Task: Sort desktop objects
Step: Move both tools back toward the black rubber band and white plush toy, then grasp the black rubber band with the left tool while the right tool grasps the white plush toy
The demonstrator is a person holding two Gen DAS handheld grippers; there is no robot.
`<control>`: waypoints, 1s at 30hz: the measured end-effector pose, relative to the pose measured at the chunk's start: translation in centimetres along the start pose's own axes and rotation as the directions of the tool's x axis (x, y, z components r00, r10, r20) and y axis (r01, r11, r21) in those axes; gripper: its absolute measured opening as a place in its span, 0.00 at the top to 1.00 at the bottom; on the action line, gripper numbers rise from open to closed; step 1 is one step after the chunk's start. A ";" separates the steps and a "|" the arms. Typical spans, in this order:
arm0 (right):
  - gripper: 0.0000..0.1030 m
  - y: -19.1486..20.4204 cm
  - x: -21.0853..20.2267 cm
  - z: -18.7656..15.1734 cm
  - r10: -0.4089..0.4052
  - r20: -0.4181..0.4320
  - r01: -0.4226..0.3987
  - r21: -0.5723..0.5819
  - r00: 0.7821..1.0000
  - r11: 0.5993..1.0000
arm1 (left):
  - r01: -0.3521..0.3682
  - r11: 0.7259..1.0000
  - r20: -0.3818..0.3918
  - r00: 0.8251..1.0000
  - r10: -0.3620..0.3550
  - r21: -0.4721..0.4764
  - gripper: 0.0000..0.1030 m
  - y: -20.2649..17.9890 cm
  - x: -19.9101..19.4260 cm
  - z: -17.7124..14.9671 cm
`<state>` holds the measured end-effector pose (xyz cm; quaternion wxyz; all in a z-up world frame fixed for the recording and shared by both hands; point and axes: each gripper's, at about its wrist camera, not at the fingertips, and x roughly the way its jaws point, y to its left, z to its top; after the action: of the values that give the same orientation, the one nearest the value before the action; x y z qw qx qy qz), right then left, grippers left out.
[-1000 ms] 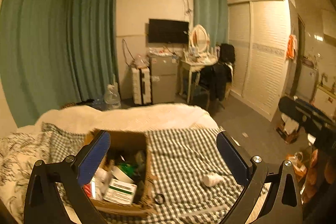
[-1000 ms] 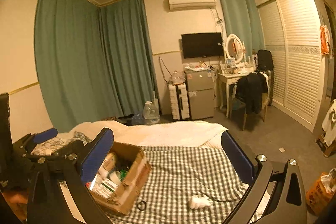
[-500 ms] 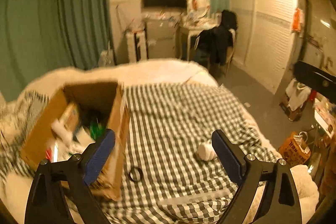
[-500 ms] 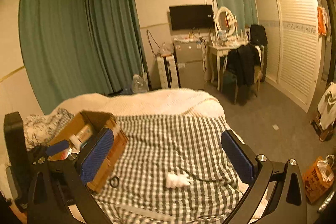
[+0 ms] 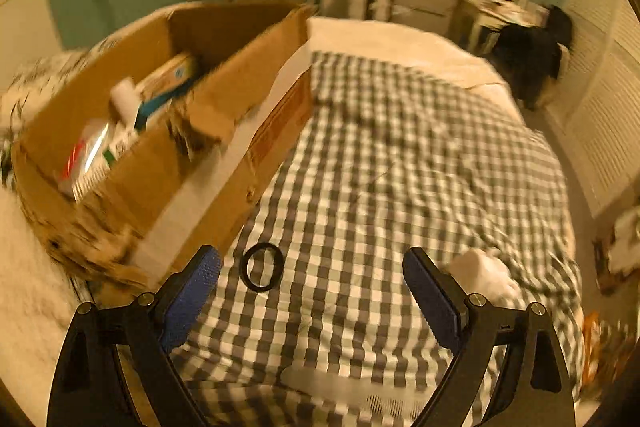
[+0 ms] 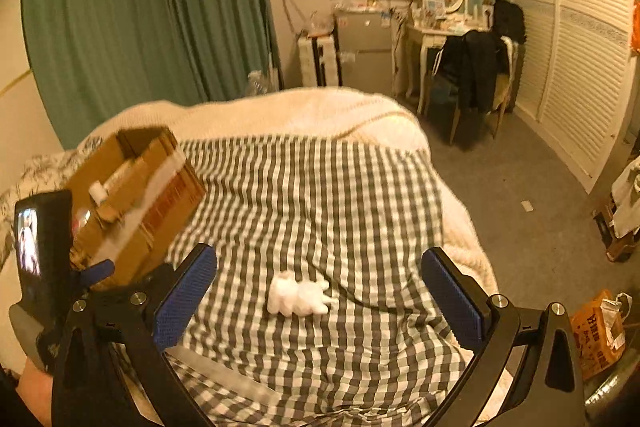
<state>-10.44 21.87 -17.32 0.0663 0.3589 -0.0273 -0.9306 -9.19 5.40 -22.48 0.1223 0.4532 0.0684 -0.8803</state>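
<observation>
My left tongs (image 5: 312,269) are spread wide w/ nothing between them, above the checked blanket (image 5: 400,167). My right tongs (image 6: 319,275) are spread wide too, empty. Left view is smeared, so the cardboard box (image 5: 224,131) contents are a blur: packets, maybe a white tube, can't tell more. The black ring (image 5: 262,267) lies just beside the box's near corner; right view doesn't show it. The white crumpled wad (image 6: 298,297) is clear in right view, between my tips but lower on the blanket; in left view it's half behind the right finger. Red print on box side is unreadable. Clear ruler (image 6: 224,373) is cut off by my frame.
</observation>
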 end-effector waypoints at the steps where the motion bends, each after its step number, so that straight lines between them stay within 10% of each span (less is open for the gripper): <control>1: 0.00 -0.1 0.7 -0.2 0.003 -0.015 -0.004 -0.011 1.000 1.000 | -0.018 1.000 -0.013 1.000 0.018 -0.020 0.08 -0.1 0.6 0.0; 13: 0.00 0.4 9.2 -2.7 0.079 -0.187 -0.093 -0.071 0.979 0.993 | -0.209 0.958 -0.164 0.970 0.178 -0.198 0.08 1.4 8.6 -1.1; 22: 0.00 1.3 13.4 -3.0 0.117 -0.264 -0.142 -0.079 0.957 0.987 | -0.096 0.971 -0.128 0.989 0.069 -0.219 0.17 2.7 9.3 -1.4; 30: 0.00 1.9 16.4 -3.7 0.161 -0.348 -0.180 -0.024 0.924 0.983 | 0.076 0.988 -0.129 0.987 -0.093 -0.137 0.79 2.2 8.1 -2.0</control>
<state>-19.77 17.62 -30.73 0.1606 0.5107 -0.0206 -0.8444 -11.57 2.45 -30.26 0.1095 0.4993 0.1535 -0.8457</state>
